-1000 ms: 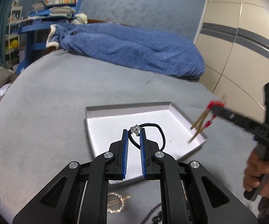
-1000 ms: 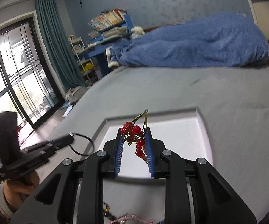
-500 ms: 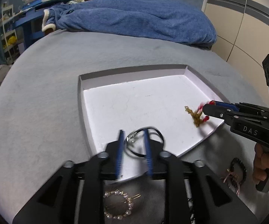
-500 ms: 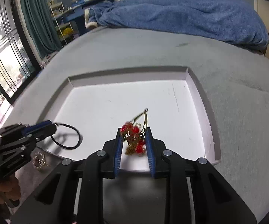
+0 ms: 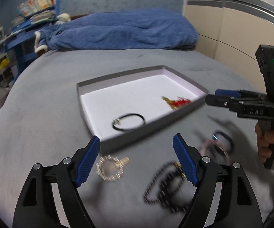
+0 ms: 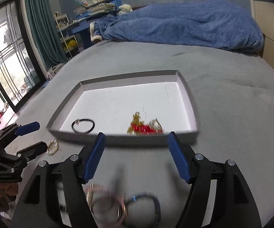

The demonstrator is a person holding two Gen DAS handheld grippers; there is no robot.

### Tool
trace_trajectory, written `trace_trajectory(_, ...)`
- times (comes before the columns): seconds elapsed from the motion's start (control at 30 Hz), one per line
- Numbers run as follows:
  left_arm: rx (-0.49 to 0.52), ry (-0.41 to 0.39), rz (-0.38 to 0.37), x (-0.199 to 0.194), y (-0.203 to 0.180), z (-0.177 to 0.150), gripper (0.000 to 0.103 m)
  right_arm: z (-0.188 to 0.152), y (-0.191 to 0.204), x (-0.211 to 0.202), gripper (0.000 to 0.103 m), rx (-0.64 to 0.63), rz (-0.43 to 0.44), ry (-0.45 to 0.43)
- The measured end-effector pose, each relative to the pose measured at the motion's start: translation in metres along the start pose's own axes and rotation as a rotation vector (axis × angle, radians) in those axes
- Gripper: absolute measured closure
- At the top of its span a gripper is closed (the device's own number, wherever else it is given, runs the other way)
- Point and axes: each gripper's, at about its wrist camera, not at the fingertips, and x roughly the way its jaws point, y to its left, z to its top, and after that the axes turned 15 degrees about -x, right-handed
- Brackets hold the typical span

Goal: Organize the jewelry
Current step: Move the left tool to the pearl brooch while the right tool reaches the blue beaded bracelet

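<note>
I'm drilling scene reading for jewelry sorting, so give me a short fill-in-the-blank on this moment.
1. The black cord bracelet lies inside the ____.
2. Both the left gripper and the right gripper are ____.
3. The beads on the gold hairpin are ____.

Missing words: tray; open; red

A grey bed (image 5: 42,114) carries a shallow tray (image 5: 91,117); a pearl brooch (image 5: 110,168), black bead chain (image 5: 165,191), bracelets (image 6: 118,205); a blue blanket (image 5: 121,32).

From my left tool, the tray (image 5: 91,112) sits at twelve o'clock; inside, cord loop (image 5: 128,123) near-left, beaded piece (image 5: 176,102) at its three o'clock.
</note>
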Motion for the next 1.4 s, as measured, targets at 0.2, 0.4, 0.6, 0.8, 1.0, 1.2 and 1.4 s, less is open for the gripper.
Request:
trace_trajectory(0.2, 0.049, 0.029, -0.080, -0.016, -0.009, -0.033, 0.020, -0.044, 0.003, -0.035, 0.030, 0.006, -0.027, 0.020)
trace_trajectory(0.4, 0.028, 0.063, -0.089, -0.016, 0.000, -0.054, 0.020, -0.096, -0.005, -0.059, 0.030, 0.077, -0.038, 0.050)
trace_trajectory(0.6, 0.005, 0.070, -0.103, -0.018, 0.004, -0.062, 0.020, -0.113, -0.001, -0.064, 0.030, 0.077, -0.043, 0.053)
trace_trajectory(0.8, 0.019, 0.078, -0.109, -0.016, 0.002, -0.065, 0.020, -0.103, 0.009, -0.050, 0.032, 0.026, -0.043, 0.086)
trace_trajectory(1.0, 0.059, 0.075, -0.132, -0.016, -0.008, -0.063, 0.020, -0.090, 0.008, -0.029, 0.052, 0.030, -0.046, 0.114)
trace_trajectory(1.2, 0.099, 0.053, -0.110, -0.014, -0.020, -0.054, 0.023, -0.083, 0.005, -0.011, 0.062, 0.032, -0.065, 0.149)
trace_trajectory(1.4, -0.006, 0.024, 0.000, -0.006, 0.010, -0.037, 0.029, -0.083, 0.005, -0.004, 0.071, 0.022, -0.076, 0.162)
